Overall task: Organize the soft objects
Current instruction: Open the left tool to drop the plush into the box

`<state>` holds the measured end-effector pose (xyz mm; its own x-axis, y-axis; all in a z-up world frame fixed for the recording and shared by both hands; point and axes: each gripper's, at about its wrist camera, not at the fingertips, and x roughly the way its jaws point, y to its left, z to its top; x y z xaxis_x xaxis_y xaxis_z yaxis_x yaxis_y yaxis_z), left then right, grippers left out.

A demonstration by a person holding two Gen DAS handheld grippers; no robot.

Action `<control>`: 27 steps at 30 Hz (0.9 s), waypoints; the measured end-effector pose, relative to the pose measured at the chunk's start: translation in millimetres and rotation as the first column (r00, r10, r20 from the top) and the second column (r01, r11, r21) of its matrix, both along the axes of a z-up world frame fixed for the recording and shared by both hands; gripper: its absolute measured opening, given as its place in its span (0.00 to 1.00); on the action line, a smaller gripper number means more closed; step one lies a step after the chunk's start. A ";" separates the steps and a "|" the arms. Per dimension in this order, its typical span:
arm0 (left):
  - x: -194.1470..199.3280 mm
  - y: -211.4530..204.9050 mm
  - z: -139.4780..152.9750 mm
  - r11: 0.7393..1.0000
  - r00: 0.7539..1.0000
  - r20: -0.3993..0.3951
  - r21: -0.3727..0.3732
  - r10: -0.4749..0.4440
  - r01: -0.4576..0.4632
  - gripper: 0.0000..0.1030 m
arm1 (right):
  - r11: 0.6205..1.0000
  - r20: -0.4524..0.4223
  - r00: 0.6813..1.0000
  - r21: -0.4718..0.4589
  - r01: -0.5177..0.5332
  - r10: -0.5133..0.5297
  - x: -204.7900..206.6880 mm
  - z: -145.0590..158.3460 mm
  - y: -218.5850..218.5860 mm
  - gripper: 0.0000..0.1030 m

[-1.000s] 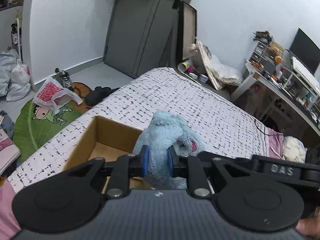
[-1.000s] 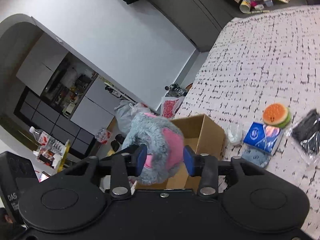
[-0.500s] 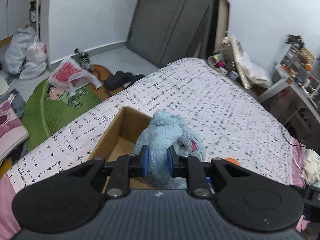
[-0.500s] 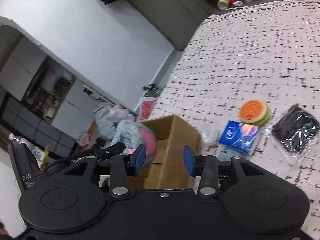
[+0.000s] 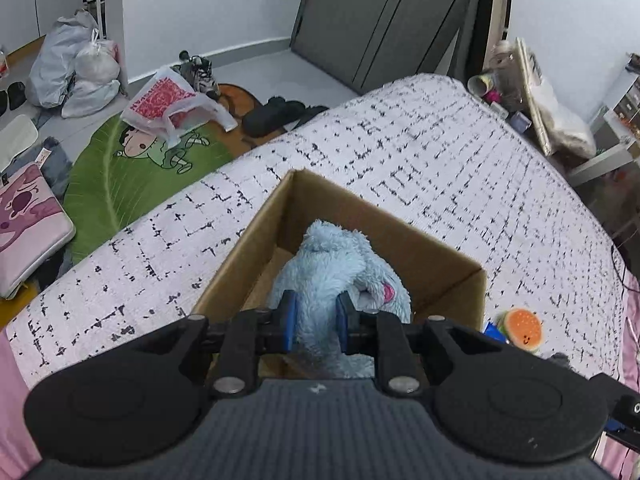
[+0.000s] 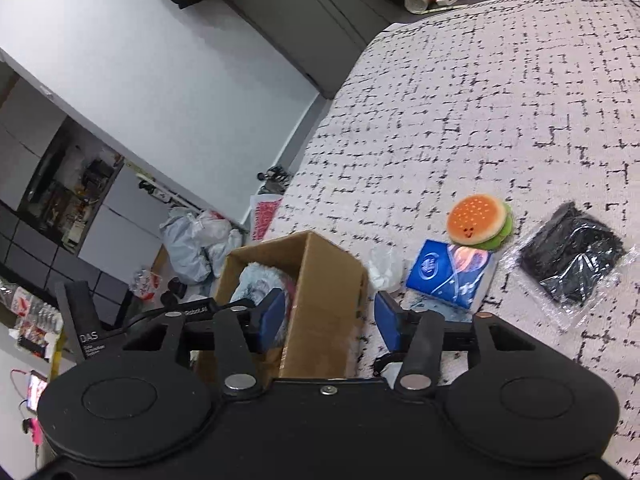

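Left tool (image 5: 316, 316): narrow, its blue pads clamped on the blue plush toy (image 5: 336, 268); a low grip lets the body hang down into the box.
Plush toy location: inside the open cardboard box (image 5: 436, 256), top just above the rim, not yet released.
Right tool (image 6: 330, 316): jaws have just been opening and stand half wide with nothing between the pads; it hovers over the near corner of the box.
Box placement: on the bed (image 5: 440, 152) near its edge, open top facing up, so soft items can drop straight in.
Remaining items: burger plush (image 6: 478, 222), blue packet (image 6: 450, 276) touching it, black item in clear wrap (image 6: 568, 260) further right, all on the bed beside the box.
Obstruction: judged, the box wall stands between the right tool and the toy; the clear plastic bit (image 6: 384, 266) lies against the box.
Surroundings: floor clutter, bags and a green rug (image 5: 120, 168), well apart.
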<state>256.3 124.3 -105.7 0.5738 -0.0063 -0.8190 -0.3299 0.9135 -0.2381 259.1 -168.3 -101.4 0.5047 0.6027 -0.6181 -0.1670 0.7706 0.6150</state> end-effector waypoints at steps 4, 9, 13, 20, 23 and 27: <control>1.0 -9.3 5.5 0.997 1.000 -0.003 0.073 -0.019 0.019 0.26 | 0.999 -0.026 1.000 -0.031 0.016 -0.017 3.3 -6.5 -2.3 0.52; 0.4 -14.4 15.0 0.995 1.000 -0.011 0.097 -0.021 0.022 0.45 | 0.998 -0.019 0.999 -0.047 0.028 -0.029 2.2 -3.9 -6.5 0.65; -4.4 -22.6 26.7 0.991 1.000 0.003 0.130 -0.029 0.029 0.54 | 0.996 -0.029 0.998 -0.075 0.046 -0.049 1.3 -1.5 -11.2 0.70; -18.2 -41.2 48.5 0.986 0.997 0.052 0.161 -0.060 0.051 0.81 | 0.995 -0.044 0.999 -0.102 0.021 -0.025 -6.2 3.6 -17.6 0.82; -22.9 -48.2 55.7 0.985 0.996 0.047 0.155 -0.081 0.073 0.82 | 0.994 -0.058 0.998 -0.105 0.033 -0.039 -8.7 3.7 -25.1 0.84; -31.7 -58.7 63.5 0.985 0.995 0.051 0.155 -0.091 0.082 0.83 | 0.993 -0.073 0.995 -0.100 0.058 -0.065 -11.2 5.0 -37.0 0.85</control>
